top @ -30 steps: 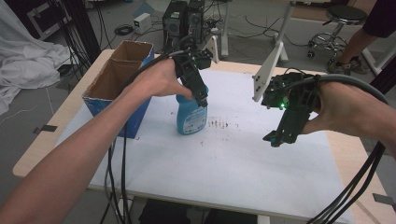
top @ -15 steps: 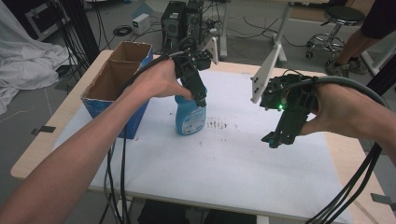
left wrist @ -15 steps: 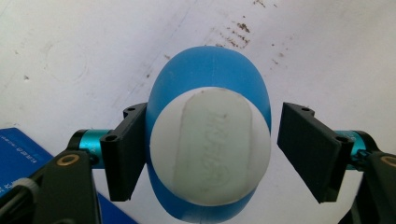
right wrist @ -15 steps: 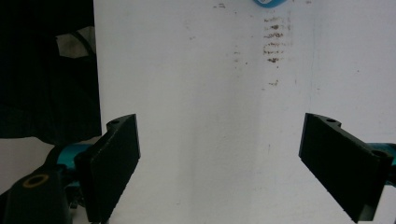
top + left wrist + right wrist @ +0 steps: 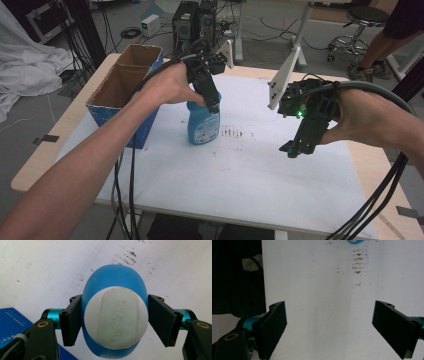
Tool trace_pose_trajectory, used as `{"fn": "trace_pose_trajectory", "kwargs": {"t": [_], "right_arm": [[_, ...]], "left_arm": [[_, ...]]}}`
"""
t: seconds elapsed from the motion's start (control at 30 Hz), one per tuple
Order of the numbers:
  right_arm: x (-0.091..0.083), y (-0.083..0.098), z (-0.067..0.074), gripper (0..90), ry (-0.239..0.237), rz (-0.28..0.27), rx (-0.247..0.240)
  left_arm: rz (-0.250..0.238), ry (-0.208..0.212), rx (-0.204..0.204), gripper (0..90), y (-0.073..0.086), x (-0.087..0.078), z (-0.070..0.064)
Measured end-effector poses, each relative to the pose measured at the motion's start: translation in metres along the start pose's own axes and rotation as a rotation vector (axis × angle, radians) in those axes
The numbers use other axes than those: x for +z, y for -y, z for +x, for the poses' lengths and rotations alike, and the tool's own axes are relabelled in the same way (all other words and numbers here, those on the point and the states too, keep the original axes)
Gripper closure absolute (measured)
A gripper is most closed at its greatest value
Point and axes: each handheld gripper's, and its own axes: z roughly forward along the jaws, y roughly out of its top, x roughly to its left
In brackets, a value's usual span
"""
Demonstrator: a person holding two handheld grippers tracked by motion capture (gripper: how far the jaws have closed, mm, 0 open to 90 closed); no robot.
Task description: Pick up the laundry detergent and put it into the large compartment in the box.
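The near part of the white table (image 5: 240, 190) is bare, with lots of open room from the front edge up to the middle, and a wood strip shows along its sides. On the right, a hand holds the right gripper (image 5: 295, 148) up in the air over that bare part, tipped down toward the table — its two black jaws stand wide apart with nothing between them, and in the right gripper view there is plain white table between them and some small brown marks (image 5: 357, 261) farther off. A bit farther back, near the middle, stands the blue bottle (image 5: 203, 122), upright, its long way going straight up and down, its white cap (image 5: 115, 317) on top. The left gripper (image 5: 214, 102) comes down on it from above, and its jaws sit on either side of the top; the left one looks to touch, but I cannot tell if the right one does. The hand and gripper hide the bottle's neck in the high view. Just left of the bottle stands an open blue box (image 5: 117, 107), near the table's left edge. Beyond the far edge the floor has cables, dark machines (image 5: 195, 22) and a stool (image 5: 362, 20).
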Motion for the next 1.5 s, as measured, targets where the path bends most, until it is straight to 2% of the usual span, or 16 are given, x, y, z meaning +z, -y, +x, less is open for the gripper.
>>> {"fn": "trace_pose_trajectory", "kwargs": {"t": [0.27,0.33,0.73,0.9,1.0,1.1,1.3,1.5], "right_arm": [[0.0,0.0,0.0,11.6,0.002,0.001,0.002],[-0.001,0.0,0.001,11.6,0.003,-0.001,0.001],[-0.002,0.001,0.001,11.6,0.008,-0.001,0.003],[-0.003,0.001,0.002,11.6,0.01,-0.002,0.002],[-0.004,0.002,0.002,11.6,0.012,-0.004,0.001],[-0.005,0.003,0.002,11.6,0.013,-0.002,0.003],[-0.006,0.002,0.003,11.7,0.018,-0.004,0.001],[-0.006,0.001,0.003,11.6,0.015,-0.003,-0.008]], "left_arm": [[0.002,-0.009,-0.001,33.3,0.0,0.001,0.0],[-0.004,-0.017,0.004,37.2,0.0,0.0,0.001],[0.006,-0.019,0.021,38.0,-0.001,0.0,0.001],[0.02,-0.011,0.025,38.2,-0.003,-0.001,0.002],[0.01,0.005,0.02,38.2,-0.004,-0.006,0.003],[0.009,0.017,0.029,38.2,-0.008,-0.019,0.005],[0.003,-0.006,0.052,38.2,-0.022,-0.055,0.007],[-0.007,-0.03,0.065,38.2,-0.04,-0.104,0.012]]}}
